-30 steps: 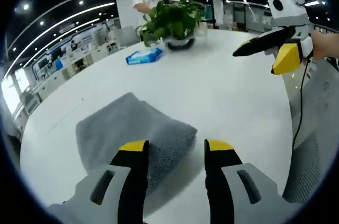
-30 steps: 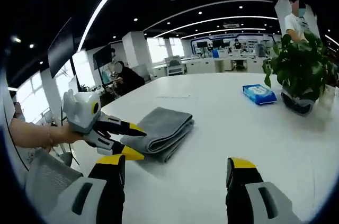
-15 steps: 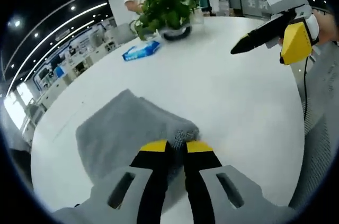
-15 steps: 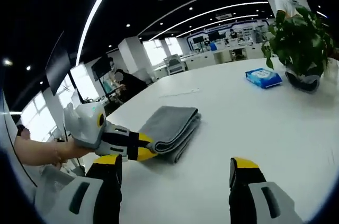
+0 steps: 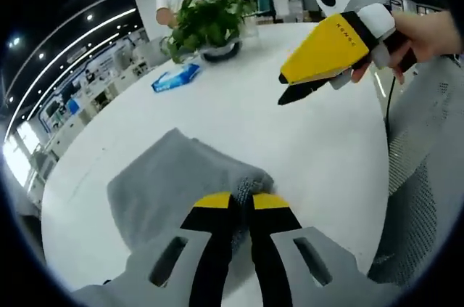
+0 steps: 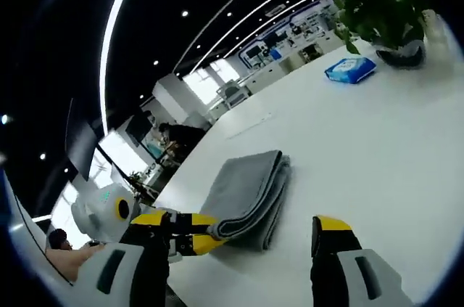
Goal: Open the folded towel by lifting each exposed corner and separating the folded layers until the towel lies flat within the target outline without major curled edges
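A grey folded towel (image 5: 174, 180) lies on the white table (image 5: 290, 133). My left gripper (image 5: 241, 202) is shut on the towel's near corner, its yellow-tipped jaws pinching the fabric edge. In the right gripper view the same towel (image 6: 250, 191) lies left of centre, with the left gripper (image 6: 206, 226) clamped on its near corner. My right gripper (image 6: 243, 231) stands open above the table with nothing between its jaws. It also hangs in the air at the upper right of the left gripper view, right gripper (image 5: 290, 89), held by a hand.
A potted green plant (image 5: 206, 20) and a blue packet (image 5: 175, 77) sit at the far side of the table. A mesh chair back (image 5: 417, 176) stands at the right table edge. People stand behind the plant and sit at a far desk.
The left gripper went from open around the towel's corner to shut on it. The right gripper swung closer and tilted, so its view rolled.
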